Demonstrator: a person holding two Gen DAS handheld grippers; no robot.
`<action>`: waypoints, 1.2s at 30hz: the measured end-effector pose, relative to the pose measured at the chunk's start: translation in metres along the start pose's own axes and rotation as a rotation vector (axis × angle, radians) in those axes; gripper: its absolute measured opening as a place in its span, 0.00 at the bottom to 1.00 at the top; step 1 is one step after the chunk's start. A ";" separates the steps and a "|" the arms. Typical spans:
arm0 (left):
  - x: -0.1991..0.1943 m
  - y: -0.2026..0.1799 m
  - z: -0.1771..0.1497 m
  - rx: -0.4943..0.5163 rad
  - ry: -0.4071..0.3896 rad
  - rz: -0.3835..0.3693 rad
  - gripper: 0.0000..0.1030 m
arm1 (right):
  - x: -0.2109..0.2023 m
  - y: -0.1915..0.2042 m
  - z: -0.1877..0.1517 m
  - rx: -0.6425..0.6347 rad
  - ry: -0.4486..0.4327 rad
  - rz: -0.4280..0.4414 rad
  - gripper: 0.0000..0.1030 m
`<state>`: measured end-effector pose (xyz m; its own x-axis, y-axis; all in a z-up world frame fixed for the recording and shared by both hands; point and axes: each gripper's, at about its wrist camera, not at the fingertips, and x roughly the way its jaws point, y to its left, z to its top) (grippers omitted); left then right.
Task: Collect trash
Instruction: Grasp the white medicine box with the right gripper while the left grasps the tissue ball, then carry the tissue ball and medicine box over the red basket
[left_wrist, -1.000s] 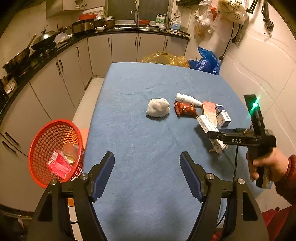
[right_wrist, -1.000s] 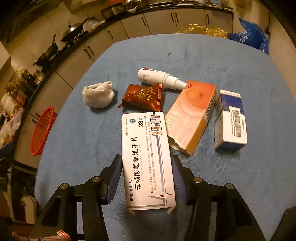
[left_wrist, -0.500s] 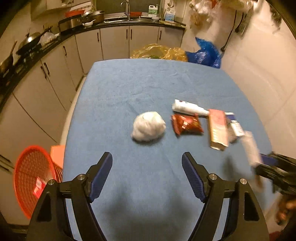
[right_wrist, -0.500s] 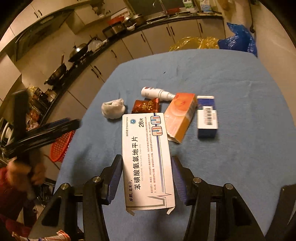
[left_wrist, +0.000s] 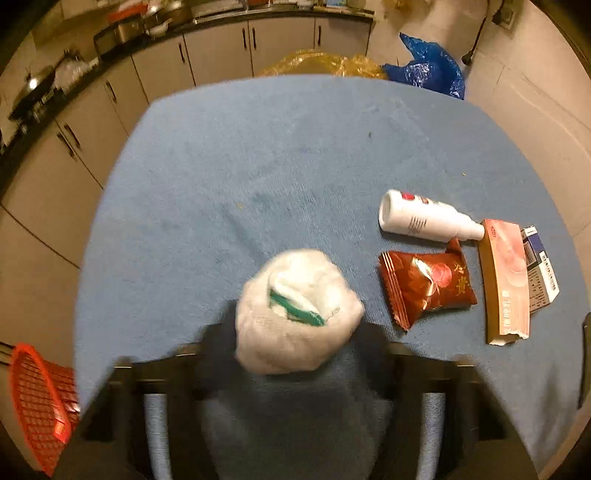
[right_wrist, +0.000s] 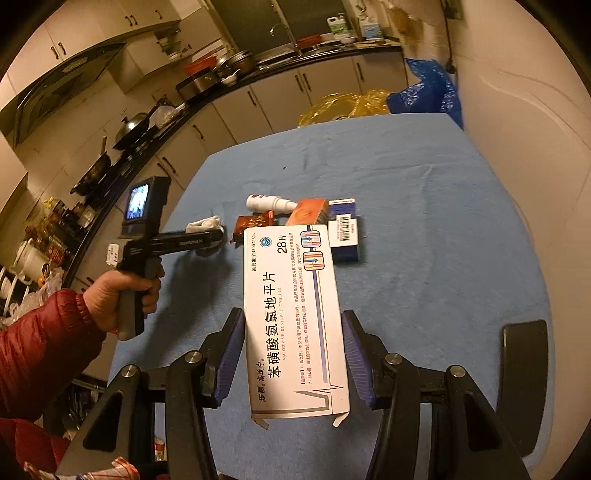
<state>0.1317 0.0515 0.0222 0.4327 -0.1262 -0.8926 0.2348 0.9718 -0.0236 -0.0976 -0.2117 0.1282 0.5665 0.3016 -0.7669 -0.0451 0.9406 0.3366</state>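
Six pieces of trash are counted. One crumpled white wad (left_wrist: 299, 314) lies on the near left of the blue table (left_wrist: 295, 147), between the closing jaws of the left gripper (left_wrist: 295, 354); whether the pads press it cannot be told. To its right lie one red snack packet (left_wrist: 424, 288), one white spray bottle (left_wrist: 424, 219), one orange carton (left_wrist: 506, 284) and one blue-and-white box (left_wrist: 543, 273). One white tablet box (right_wrist: 295, 317), marked "28" and "AMLODIPINE BESILATE TABLETS", is clamped in the right gripper (right_wrist: 291, 354). One red basket (left_wrist: 37, 406) stands off the table's near left edge.
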 end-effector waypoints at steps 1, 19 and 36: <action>-0.002 0.000 -0.003 -0.010 -0.017 0.001 0.42 | 0.000 0.000 -0.001 0.005 -0.001 -0.001 0.55; -0.148 0.014 -0.127 -0.063 -0.226 -0.003 0.38 | 0.066 0.097 0.001 -0.117 0.045 0.111 0.55; -0.212 0.062 -0.159 -0.150 -0.285 0.129 0.38 | 0.080 0.169 -0.006 -0.243 0.052 0.241 0.55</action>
<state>-0.0839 0.1707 0.1384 0.6808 -0.0308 -0.7318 0.0410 0.9992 -0.0039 -0.0646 -0.0279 0.1200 0.4734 0.5216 -0.7098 -0.3711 0.8489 0.3763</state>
